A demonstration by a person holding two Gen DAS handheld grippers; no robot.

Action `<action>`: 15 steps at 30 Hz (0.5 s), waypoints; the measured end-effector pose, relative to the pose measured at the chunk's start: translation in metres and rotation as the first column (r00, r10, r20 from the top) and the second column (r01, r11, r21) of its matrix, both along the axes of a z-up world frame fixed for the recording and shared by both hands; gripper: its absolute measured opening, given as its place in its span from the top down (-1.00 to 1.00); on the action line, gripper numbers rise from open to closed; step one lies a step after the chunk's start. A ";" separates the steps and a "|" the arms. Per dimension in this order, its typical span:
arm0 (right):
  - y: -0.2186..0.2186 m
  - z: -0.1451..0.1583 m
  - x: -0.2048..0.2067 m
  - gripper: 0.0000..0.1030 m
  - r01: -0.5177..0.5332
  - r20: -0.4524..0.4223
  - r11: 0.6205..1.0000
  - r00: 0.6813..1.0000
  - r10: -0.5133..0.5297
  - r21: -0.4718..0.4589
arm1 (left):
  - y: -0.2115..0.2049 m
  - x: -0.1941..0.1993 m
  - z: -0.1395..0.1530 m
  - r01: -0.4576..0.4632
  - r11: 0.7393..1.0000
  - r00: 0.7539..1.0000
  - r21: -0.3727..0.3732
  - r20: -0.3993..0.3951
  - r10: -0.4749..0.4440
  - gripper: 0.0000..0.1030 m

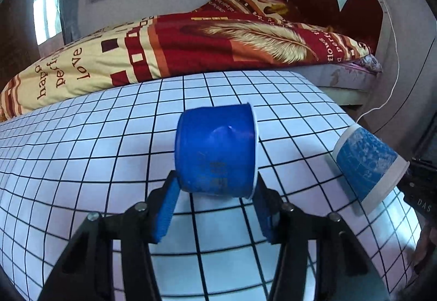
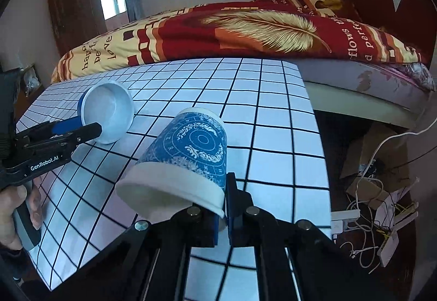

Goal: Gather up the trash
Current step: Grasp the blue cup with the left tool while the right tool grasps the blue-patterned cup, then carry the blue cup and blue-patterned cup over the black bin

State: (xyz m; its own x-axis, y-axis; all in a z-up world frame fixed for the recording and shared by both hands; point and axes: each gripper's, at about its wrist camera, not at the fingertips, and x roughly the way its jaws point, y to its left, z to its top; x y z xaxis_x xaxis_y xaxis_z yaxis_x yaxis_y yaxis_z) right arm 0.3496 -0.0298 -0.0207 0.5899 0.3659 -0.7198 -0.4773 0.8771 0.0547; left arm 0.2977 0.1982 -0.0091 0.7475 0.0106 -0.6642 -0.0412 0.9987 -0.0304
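A small blue cup [image 1: 215, 151] with a white inside lies on its side on the white grid-patterned table [image 1: 82, 151]. My left gripper [image 1: 216, 178] holds it, one blue pad against its base side and the other against its rim. In the right wrist view the same blue cup [image 2: 109, 115] shows its open mouth, with the left gripper [image 2: 90, 129] at its lower edge. A blue-patterned paper cup [image 2: 191, 153] is tilted above the table [image 2: 273, 123], and my right gripper [image 2: 223, 209] is shut on its white rim. That paper cup [image 1: 366, 164] also shows at the table's right edge.
A bed with a red and yellow quilt [image 2: 245, 28] runs along the table's far side. On the floor to the right lie cables and power strips [image 2: 382, 219]. A person's hand [image 2: 16, 208] grips the left gripper's handle at the table's left edge.
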 end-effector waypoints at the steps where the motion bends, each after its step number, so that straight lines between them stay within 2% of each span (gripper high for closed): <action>1: -0.002 0.002 -0.002 0.91 -0.002 0.003 1.000 1.000 0.002 0.002 | -0.002 -0.005 0.002 0.002 1.000 1.000 -0.003 0.004 -0.002 -0.03; 15: -0.063 0.031 -0.059 0.91 0.004 0.063 1.000 0.998 -0.005 0.009 | -0.048 -0.055 0.022 0.060 0.998 0.997 0.019 0.056 -0.061 -0.03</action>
State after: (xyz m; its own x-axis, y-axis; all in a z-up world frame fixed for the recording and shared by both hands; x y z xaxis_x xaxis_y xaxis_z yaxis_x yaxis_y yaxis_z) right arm 0.2908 -0.0927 0.0104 0.6355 0.3691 -0.6782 -0.4759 0.8789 0.0324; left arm 0.2423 0.1499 0.0126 0.7836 -0.0244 -0.6208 0.0207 0.9997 -0.0133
